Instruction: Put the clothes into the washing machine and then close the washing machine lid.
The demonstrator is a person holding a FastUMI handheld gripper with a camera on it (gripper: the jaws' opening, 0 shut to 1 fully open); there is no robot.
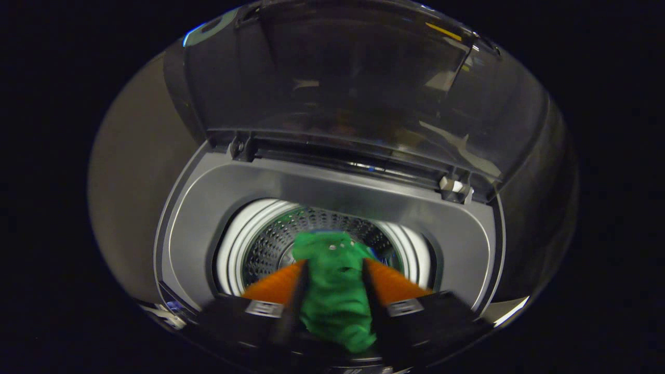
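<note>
A bunched green garment [332, 291] is pinched between my two fingers, and the gripper [332, 270] is shut on it. It hangs over the round mouth of a top-loading washing machine [208, 218], whose perforated metal drum [270, 244] shows just beyond the fingers. The drum is ringed by white plastic. The machine's dark see-through lid [353, 83] stands raised behind the opening, hinged along the far side.
The grey top deck [332, 192] of the machine surrounds the drum mouth. A white hinge clip [456, 188] sits at the lid's far right corner. A pale wall or panel [130, 171] lies beside the machine on the left.
</note>
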